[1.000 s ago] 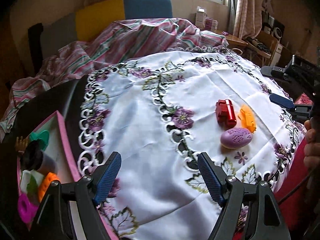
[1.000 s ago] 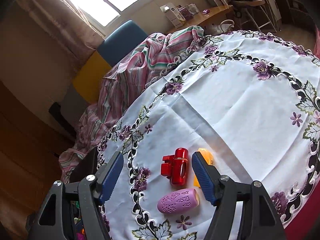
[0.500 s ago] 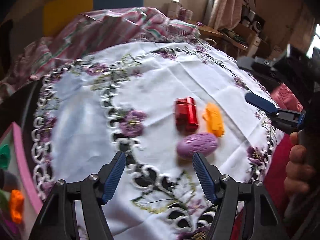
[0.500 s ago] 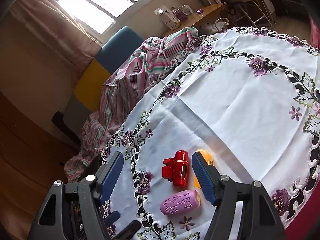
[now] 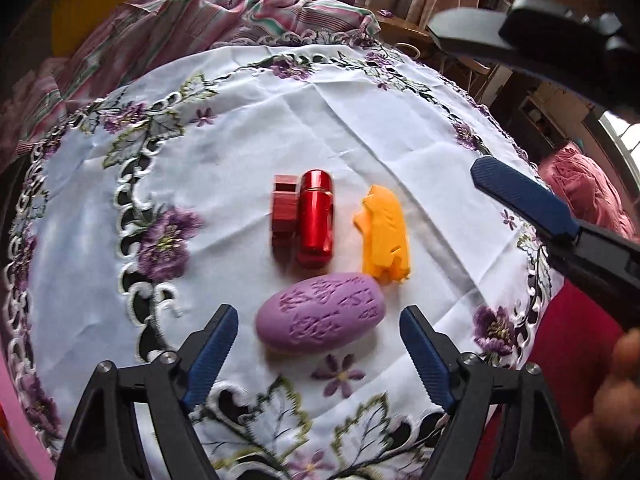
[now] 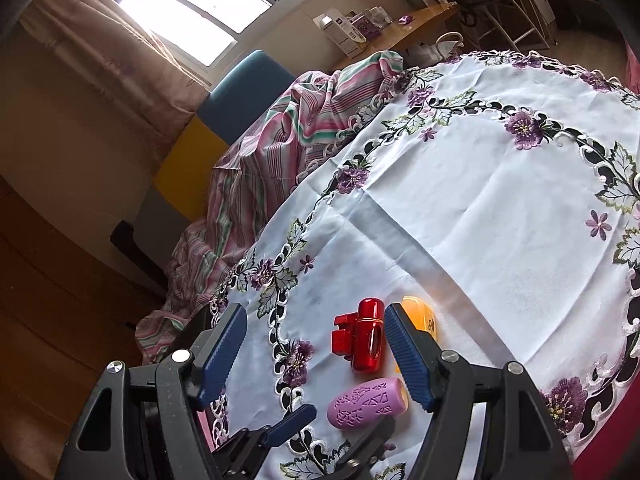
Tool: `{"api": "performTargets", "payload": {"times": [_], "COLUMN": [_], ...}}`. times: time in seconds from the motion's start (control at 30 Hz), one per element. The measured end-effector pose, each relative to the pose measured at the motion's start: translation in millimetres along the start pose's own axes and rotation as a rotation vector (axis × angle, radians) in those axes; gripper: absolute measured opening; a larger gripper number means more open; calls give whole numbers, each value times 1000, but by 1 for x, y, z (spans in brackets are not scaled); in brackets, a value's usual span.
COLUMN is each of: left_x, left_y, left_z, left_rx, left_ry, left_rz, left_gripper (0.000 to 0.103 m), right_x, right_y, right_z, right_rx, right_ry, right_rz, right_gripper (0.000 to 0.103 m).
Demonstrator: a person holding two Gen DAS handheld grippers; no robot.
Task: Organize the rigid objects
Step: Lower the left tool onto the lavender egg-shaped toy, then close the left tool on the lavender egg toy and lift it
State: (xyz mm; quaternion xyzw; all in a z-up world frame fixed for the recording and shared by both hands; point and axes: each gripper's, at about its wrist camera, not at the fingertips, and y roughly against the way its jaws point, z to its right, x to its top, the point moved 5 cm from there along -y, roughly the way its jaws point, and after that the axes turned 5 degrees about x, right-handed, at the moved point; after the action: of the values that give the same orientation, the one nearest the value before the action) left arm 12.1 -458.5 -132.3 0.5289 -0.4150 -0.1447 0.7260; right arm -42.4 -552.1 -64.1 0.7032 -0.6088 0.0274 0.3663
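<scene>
Three objects lie together on the embroidered white tablecloth: a purple embossed oval, a red cylinder with a block on its side and an orange piece. My left gripper hangs just over the oval's near side. Its jaws are opening and the pads stand clear of the oval's two ends. My right gripper stays open and empty above the red cylinder. Its right finger hides part of the orange piece. The purple oval lies nearer, between the left gripper's fingertips.
My right gripper's blue pad reaches in from the right, with a person's hand below it. A pink tray edge shows at the bottom left. A striped cloth is heaped at the table's far side before a blue and yellow chair.
My left gripper swung right and down from the tray side to the three objects. Its jaws narrowed, then widened. It now shows in the right wrist view. The right gripper kept still.
</scene>
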Motion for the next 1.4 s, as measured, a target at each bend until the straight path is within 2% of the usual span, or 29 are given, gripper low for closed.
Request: {"api": "performTargets", "payload": {"times": [0.1, 0.17, 0.23, 0.3, 0.43, 0.57, 0.67, 0.73, 0.8, 0.87, 0.93, 1.0, 1.07, 1.1, 1.17, 1.27, 1.4], "left_x": [4, 6, 6, 3, -3, -14, -18, -23, -30, -36, -38, -38, -34, -30, -22, -12, -1], "left_y": [-7, -15, -21, -27, -18, 4, 19, 20, 18, 18, 21, 23, 24, 24, 22, 17, -4], "left_z": [3, 2, 1, -1, -10, -29, -38, -46, -54, -61, -61, -58, -53, -50, -43, -31, -23], "left_rx": [16, 3, -1, -15, -51, -58, -2, 5, -40, -59, -58, -77, -82, -84, -57, -53, -45], "left_ry": [6, 30, 39, 39, 50, 58, 24, 24, 65, 103, 91, 59, 0, -33, -98, -202, -267], "left_rz": [0, -28, -32, -42, 0, 51, 81, 80, 50, 42, 52, 57, 69, 69, 84, 88, 59], "left_gripper": [86, 85, 75, 75, 74, 43, 39, 39, 40, 45, 51, 53, 63, 63, 67, 69, 68], "right_x": [0, 0, 0, 0, 1, 1, 0, 0, -1, -1, -2, -2, -2, -2, -2, -1, -1], "right_y": [0, 0, 0, 1, 1, 0, -2, -2, -2, -3, -3, -4, -4, -4, -4, -4, -4], "right_z": [1, 1, 1, 1, 3, 5, 5, 5, 6, 6, 6, 6, 5, 5, 5, 6, 7], "right_rx": [5, 4, 5, 4, 0, -6, -21, -30, -38, -43, -52, -55, -57, -57, -56, -49, -44], "right_ry": [-5, -5, -7, -10, -22, -30, -28, -24, -26, -27, -24, -20, -16, -15, -18, -27, -32], "right_rz": [2, 3, 4, 6, 6, -2, -11, -13, -12, -15, -17, -21, -21, -21, -21, -19, -22], "right_gripper": [73, 73, 73, 73, 72, 72, 72, 72, 72, 72, 72, 72, 72, 72, 72, 72, 72]}}
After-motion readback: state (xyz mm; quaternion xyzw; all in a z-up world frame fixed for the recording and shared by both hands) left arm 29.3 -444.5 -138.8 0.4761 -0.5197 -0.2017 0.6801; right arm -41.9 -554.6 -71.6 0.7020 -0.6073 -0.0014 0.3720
